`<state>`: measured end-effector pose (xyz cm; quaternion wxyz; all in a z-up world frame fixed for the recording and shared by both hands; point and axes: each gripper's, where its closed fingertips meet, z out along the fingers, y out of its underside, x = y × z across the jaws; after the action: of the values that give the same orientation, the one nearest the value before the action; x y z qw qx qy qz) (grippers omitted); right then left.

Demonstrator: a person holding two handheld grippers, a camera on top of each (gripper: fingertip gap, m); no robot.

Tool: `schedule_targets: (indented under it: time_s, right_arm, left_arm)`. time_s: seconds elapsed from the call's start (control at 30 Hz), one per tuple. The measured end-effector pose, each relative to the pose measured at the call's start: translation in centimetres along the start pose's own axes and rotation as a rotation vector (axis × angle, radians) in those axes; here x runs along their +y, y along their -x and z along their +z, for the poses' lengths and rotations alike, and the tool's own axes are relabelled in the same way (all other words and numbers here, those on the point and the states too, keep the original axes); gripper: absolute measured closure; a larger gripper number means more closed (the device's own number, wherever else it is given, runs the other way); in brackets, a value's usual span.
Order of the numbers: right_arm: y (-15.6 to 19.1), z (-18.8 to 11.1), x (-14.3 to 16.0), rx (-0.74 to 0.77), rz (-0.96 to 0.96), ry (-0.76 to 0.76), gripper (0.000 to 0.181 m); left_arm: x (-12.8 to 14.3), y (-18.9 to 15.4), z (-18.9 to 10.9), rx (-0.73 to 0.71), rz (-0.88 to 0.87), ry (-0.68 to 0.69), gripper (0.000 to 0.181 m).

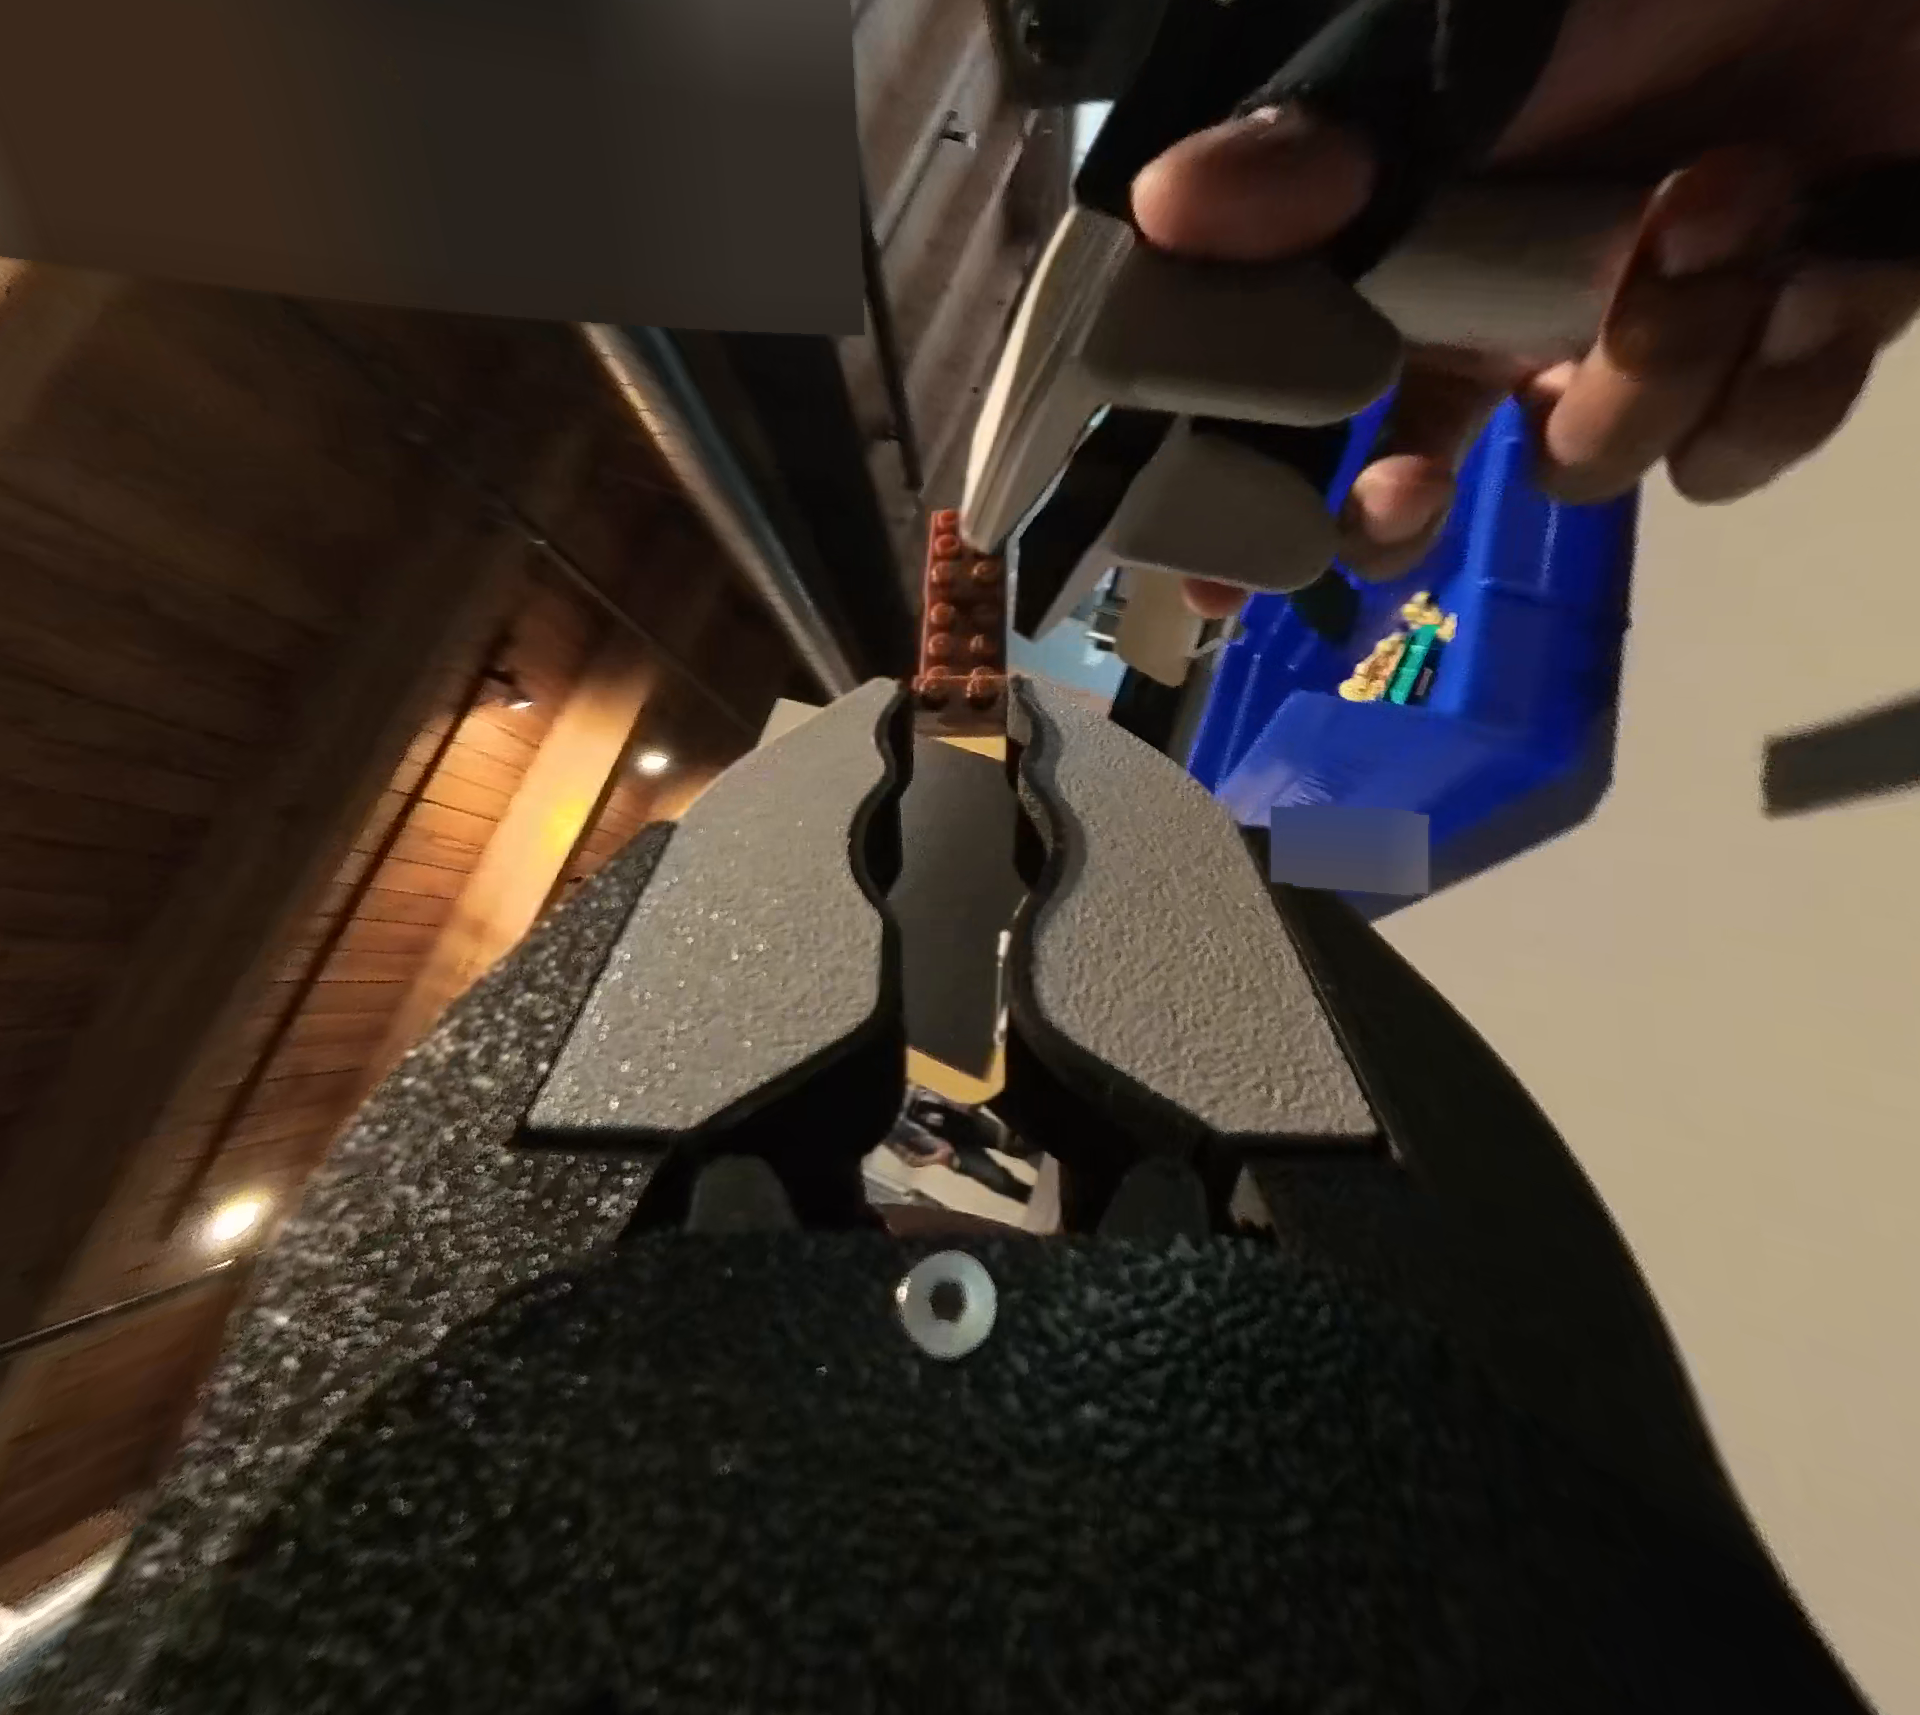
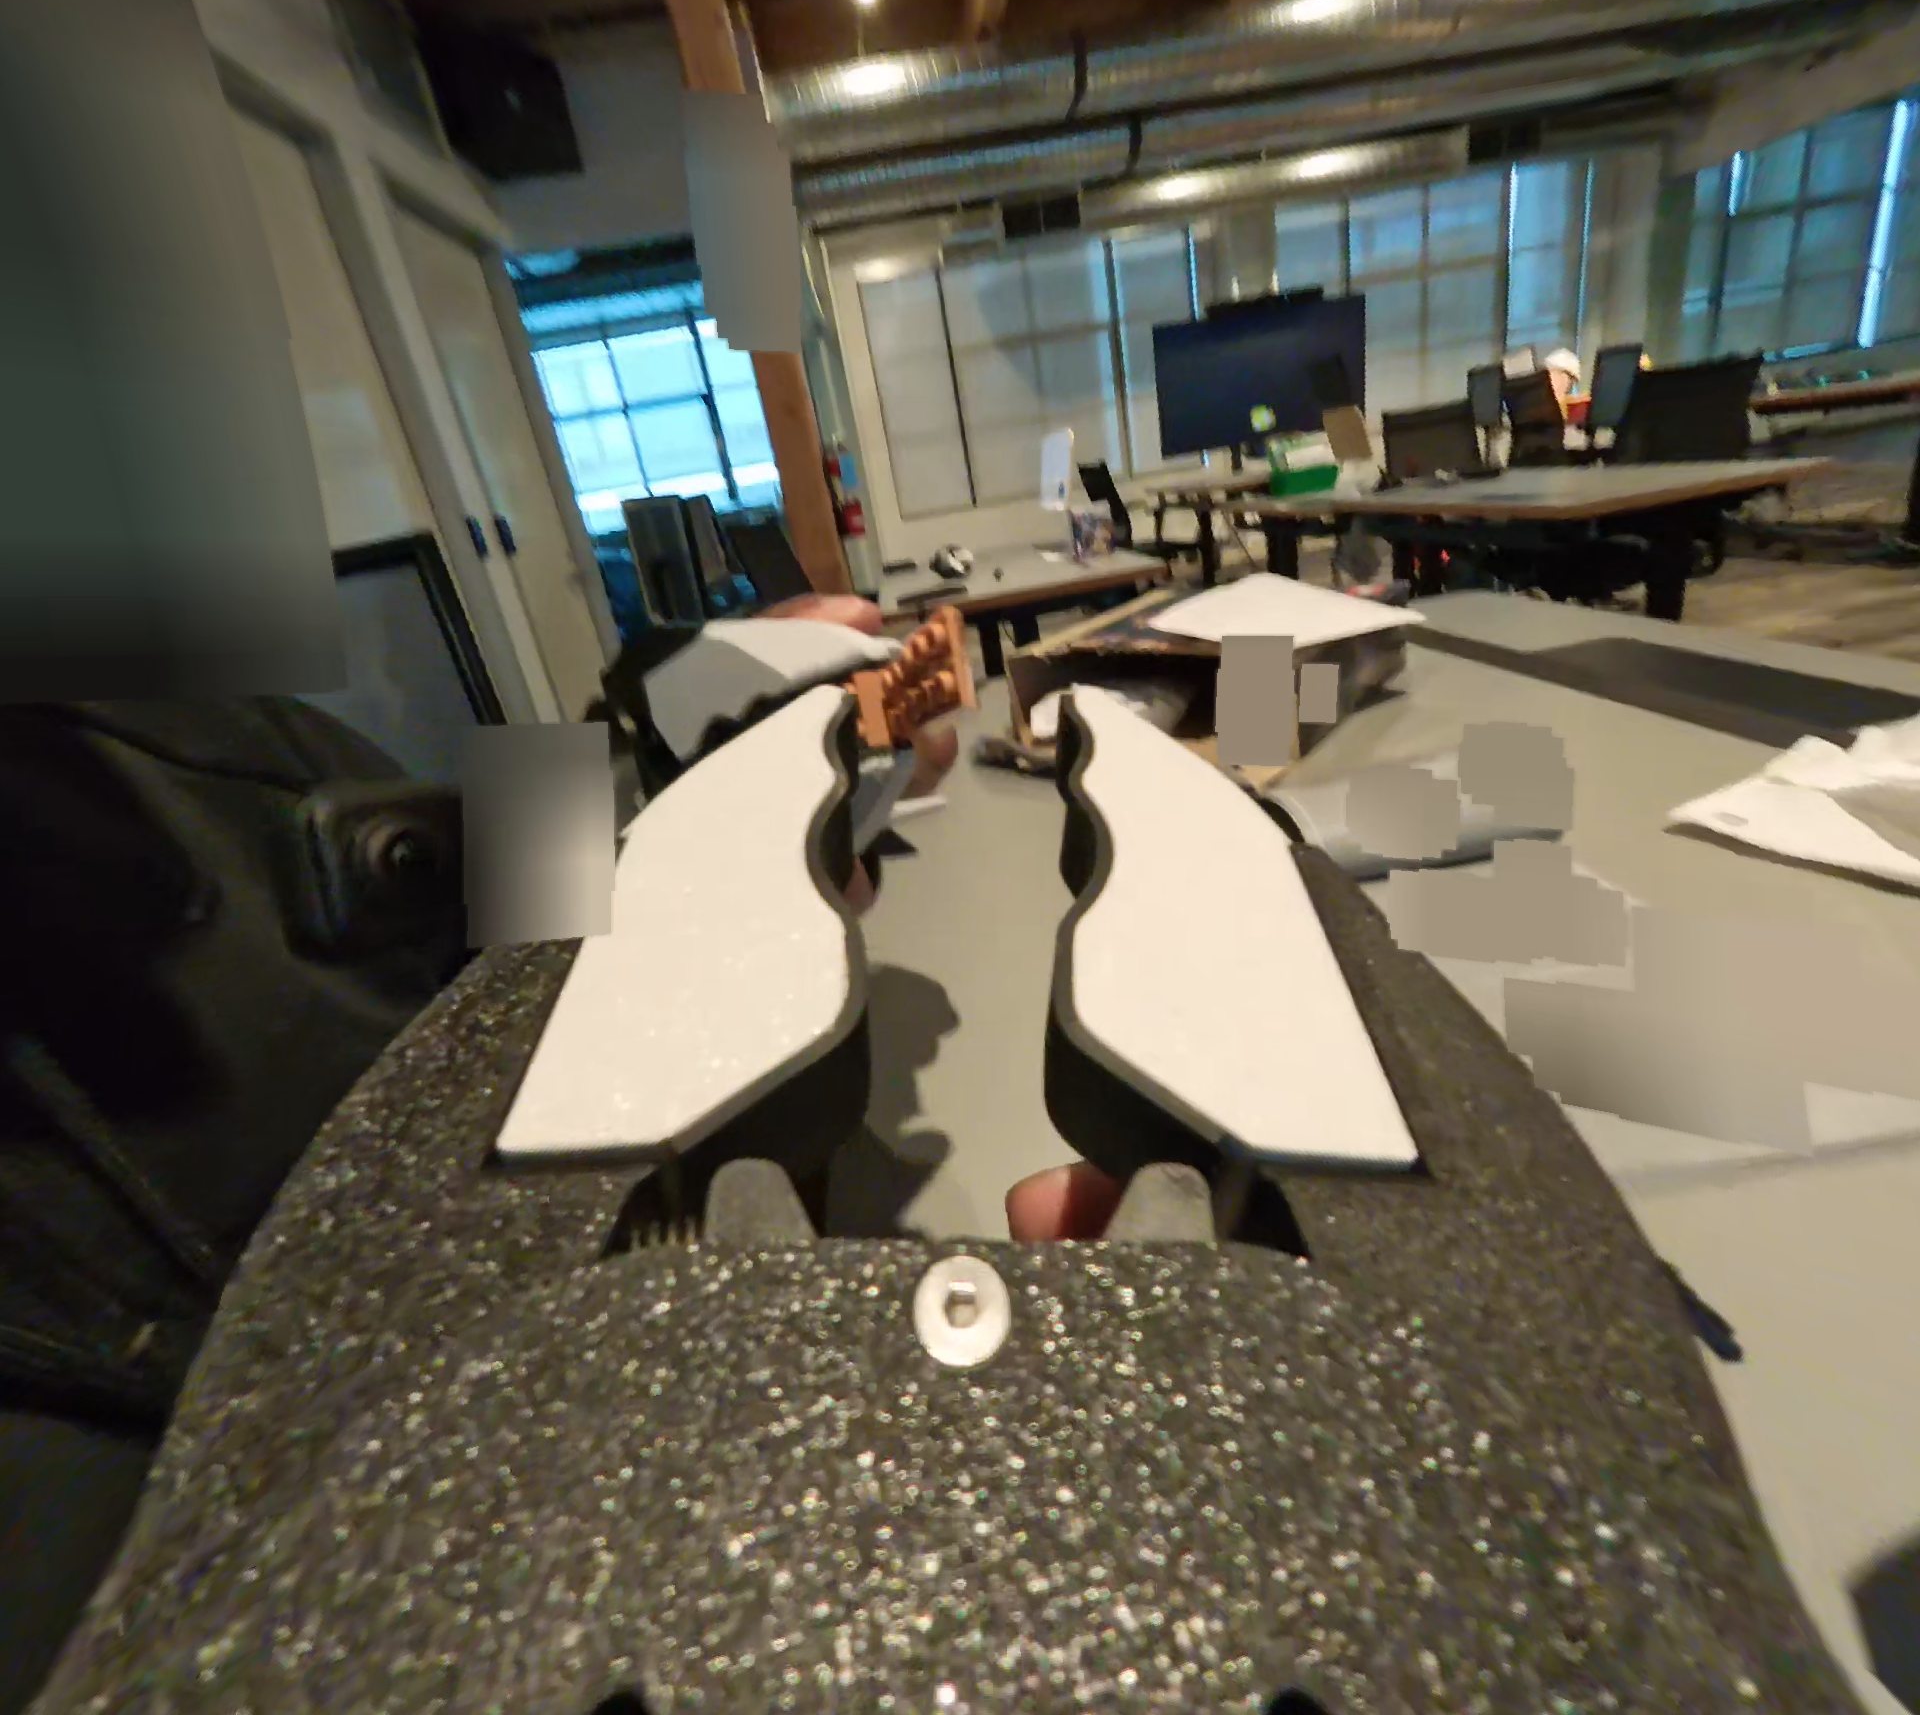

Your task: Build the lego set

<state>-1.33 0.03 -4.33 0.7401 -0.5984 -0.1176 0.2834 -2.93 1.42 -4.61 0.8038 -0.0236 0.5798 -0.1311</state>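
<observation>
Grey table (image 2: 966, 886) fills the lower right wrist view, papers and an open cardboard box (image 2: 1132, 678) on it, office desks and chairs behind. Blue bin (image 1: 1455, 678) appears only in the left wrist view, with small yellow and green pieces inside (too small to count).

Left gripper (image 1: 961, 709): jaws nearly closed, clamped on one brown lego plate (image 1: 958, 616), studded, two studs wide, sticking out past the fingertips and held up off the table.

Right gripper (image 2: 961, 715): jaws clearly apart, nothing between them. In the left wrist view its fingertip touches the plate's far end, a hand (image 1: 1558, 211) around its handle.

The right wrist view shows the same plate (image 2: 914, 689) just beyond its left finger, left gripper's pale finger beside it.

Count: two grippers, one plate, one bin.
</observation>
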Motion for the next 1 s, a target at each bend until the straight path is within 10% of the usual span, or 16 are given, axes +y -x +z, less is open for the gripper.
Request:
schedule_targets:
  time_s: [1.0]
  right_arm:
    - [2.1,0.0,-2.7,-0.094,-0.063,-0.181,0.171]
  left_arm:
    - [-2.3,1.2,0.6,-0.146,-0.091,-0.082,0.164]
